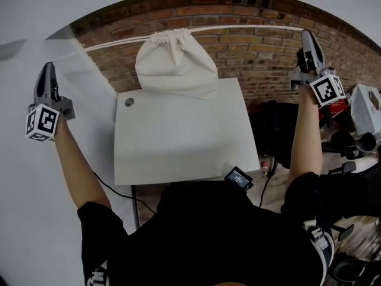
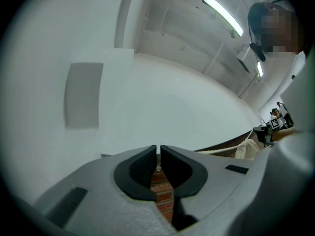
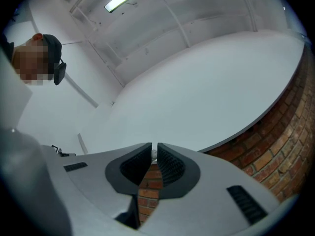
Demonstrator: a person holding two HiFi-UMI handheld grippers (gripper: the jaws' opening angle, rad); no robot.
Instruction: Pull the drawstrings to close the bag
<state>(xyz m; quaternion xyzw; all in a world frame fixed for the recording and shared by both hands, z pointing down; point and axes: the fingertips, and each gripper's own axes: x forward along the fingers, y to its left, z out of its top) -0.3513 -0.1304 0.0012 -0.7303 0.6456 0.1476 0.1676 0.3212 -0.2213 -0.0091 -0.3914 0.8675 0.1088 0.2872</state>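
Observation:
A cream cloth bag (image 1: 175,64) stands at the far edge of the white table (image 1: 178,142), its mouth gathered tight at the top. One white drawstring (image 1: 113,43) runs taut from the mouth toward my left gripper (image 1: 47,67), raised far out to the left. The other drawstring (image 1: 256,27) stretches right to my right gripper (image 1: 306,34), held high on that side. In the left gripper view the left gripper (image 2: 158,151) is shut, a sliver of white cord pinched between the pads, and the bag (image 2: 246,149) shows far right. In the right gripper view the right gripper (image 3: 154,149) is likewise shut on a bit of white cord.
A brick wall (image 1: 262,52) stands behind the table. A small dark device (image 1: 238,177) sits at the table's near right corner. Dark chairs and equipment (image 1: 351,142) crowd the floor on the right. A cable (image 1: 119,192) hangs below the table's left side.

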